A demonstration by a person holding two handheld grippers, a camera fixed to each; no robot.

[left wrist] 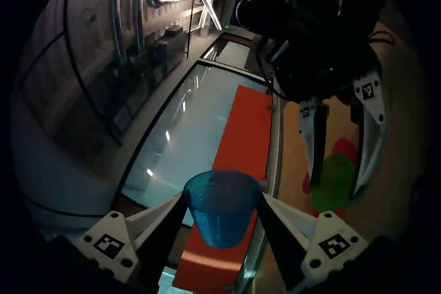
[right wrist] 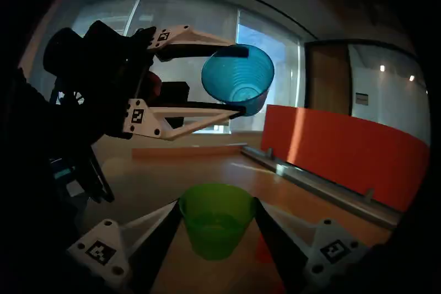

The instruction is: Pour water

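Note:
A blue ribbed plastic cup (left wrist: 222, 217) sits between the fingers of my left gripper (left wrist: 221, 200), which is shut on it. In the right gripper view that blue cup (right wrist: 238, 78) lies tipped on its side in the left gripper (right wrist: 242, 79), mouth toward the camera, above and beyond the green cup; its inside looks empty. My right gripper (right wrist: 216, 203) is shut on a green translucent cup (right wrist: 216, 222), held upright over the wooden table. In the left gripper view the green cup (left wrist: 333, 181) shows between the right gripper's (left wrist: 336, 188) white fingers.
An orange partition panel (right wrist: 342, 139) on a metal rail (right wrist: 325, 186) runs along the wooden table (right wrist: 165, 178) at the right. Large windows (right wrist: 182, 23) stand behind. A red patch (left wrist: 346, 148) lies on the tabletop under the green cup. A person's dark sleeve (right wrist: 33, 128) is at left.

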